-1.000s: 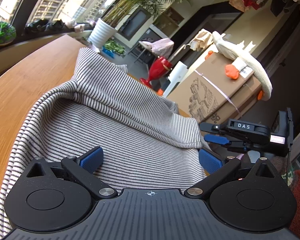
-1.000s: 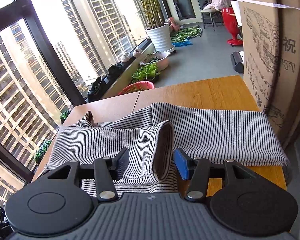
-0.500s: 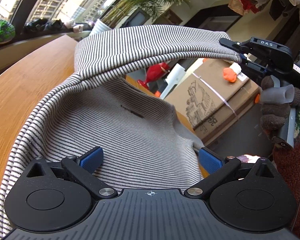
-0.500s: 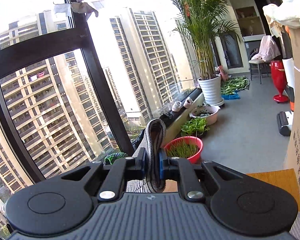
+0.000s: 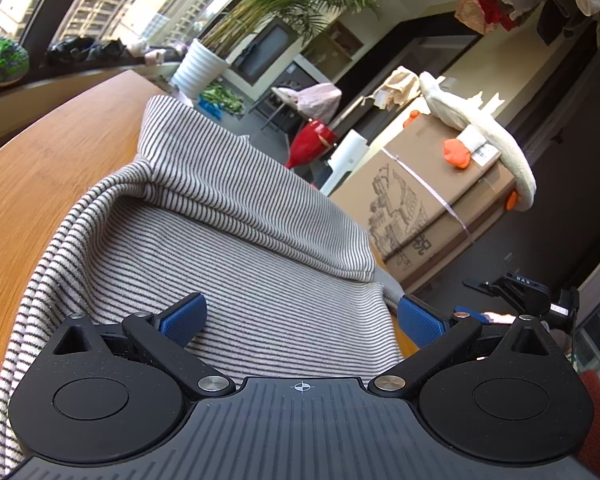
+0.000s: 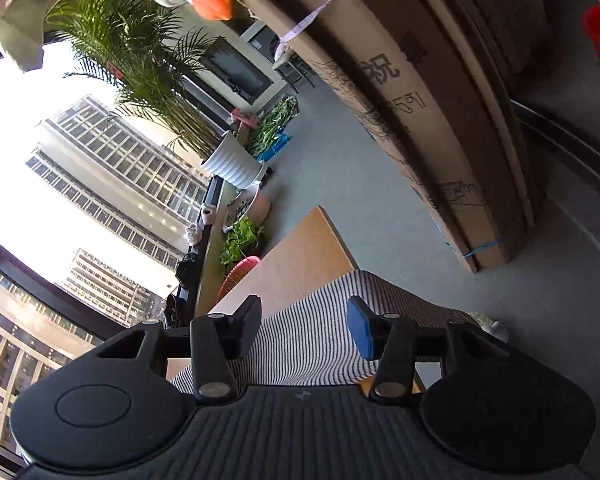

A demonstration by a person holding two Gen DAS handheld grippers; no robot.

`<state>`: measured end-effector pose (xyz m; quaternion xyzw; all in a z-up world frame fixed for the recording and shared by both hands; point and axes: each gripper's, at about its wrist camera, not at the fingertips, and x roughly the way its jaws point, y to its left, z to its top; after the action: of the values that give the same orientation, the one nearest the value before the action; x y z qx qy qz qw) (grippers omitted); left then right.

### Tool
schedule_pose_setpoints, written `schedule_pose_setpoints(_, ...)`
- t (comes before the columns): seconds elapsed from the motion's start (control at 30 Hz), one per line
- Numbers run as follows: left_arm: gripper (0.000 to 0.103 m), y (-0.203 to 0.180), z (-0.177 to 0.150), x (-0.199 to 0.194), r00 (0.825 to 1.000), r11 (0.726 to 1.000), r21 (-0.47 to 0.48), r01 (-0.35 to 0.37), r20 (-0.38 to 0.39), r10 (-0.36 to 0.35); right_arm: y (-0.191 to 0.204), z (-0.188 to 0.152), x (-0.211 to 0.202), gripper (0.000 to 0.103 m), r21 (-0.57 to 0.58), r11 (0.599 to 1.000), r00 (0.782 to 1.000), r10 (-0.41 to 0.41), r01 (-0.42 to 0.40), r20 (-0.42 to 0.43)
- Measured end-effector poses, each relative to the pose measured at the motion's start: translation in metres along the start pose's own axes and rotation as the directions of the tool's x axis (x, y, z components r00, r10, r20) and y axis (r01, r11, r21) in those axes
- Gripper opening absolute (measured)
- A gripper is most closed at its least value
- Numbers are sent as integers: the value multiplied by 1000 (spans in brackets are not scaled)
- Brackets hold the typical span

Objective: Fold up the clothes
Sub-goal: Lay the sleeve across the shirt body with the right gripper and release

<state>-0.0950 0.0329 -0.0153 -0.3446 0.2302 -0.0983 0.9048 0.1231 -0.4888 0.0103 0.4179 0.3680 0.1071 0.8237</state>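
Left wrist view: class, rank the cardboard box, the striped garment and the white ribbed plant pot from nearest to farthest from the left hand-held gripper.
1. Striped garment, lying on the table between the open fingers of the left hand-held gripper.
2. Cardboard box, on the right.
3. White ribbed plant pot, far off, upper left.

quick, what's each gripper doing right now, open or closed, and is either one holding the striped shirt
Left gripper: open, over the striped shirt, holding nothing.
Right gripper: open, jaws just opened, shirt let go.
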Motion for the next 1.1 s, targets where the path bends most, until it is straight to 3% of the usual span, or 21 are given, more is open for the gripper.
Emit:
schedule_pose_setpoints(0.1,103,-2,0,0,1000,1000,4,-4,-3,4,-81,-6,2,54,314,949,997,27,-2,-77)
schedule_pose_setpoints(0.23,103,-2,-1,0,1000,1000,5,-4,-3,4,-148,-37,27,61,596,801,977,172,-63,-127)
schedule_pose_setpoints(0.33,103,0,-1,0,1000,1000,6,-5,-3,5,-166,-51,54,70,678,727,953,272,-111,-136)
schedule_pose_setpoints(0.47,103,-3,-1,2,1000,1000,18,-21,-10,21,-177,-56,91,73,746,641,913,391,-180,-115)
schedule_pose_setpoints(0.57,103,-5,-1,2,999,999,24,-31,-12,31,-174,-44,116,75,748,619,890,448,-239,-86)
schedule_pose_setpoints(0.67,103,-5,-1,2,999,999,25,-34,-12,34,-161,-28,133,75,701,646,866,494,-302,-82)
schedule_pose_setpoints(0.7,103,-5,-1,2,999,999,25,-35,-12,35,-156,-21,139,70,680,659,859,506,-322,-83)
schedule_pose_setpoints(0.8,103,-5,-1,1,999,999,25,-35,-12,35,-135,-2,132,24,561,767,898,431,-311,-90)
schedule_pose_setpoints(0.83,103,-4,-1,1,999,999,24,-34,-11,34,-124,7,124,13,489,819,919,385,-300,-82)
schedule_pose_setpoints(0.93,103,-4,-1,1,1000,999,21,-29,-8,29,-82,28,91,8,256,928,959,284,-271,-13)
schedule_pose_setpoints(1.03,103,-4,0,1,1000,999,19,-25,-7,25,-25,35,60,8,29,974,974,222,-223,41)
schedule_pose_setpoints(1.1,103,-3,0,1,1000,1000,17,-22,-5,22,11,34,45,8,-92,978,979,193,-187,63)
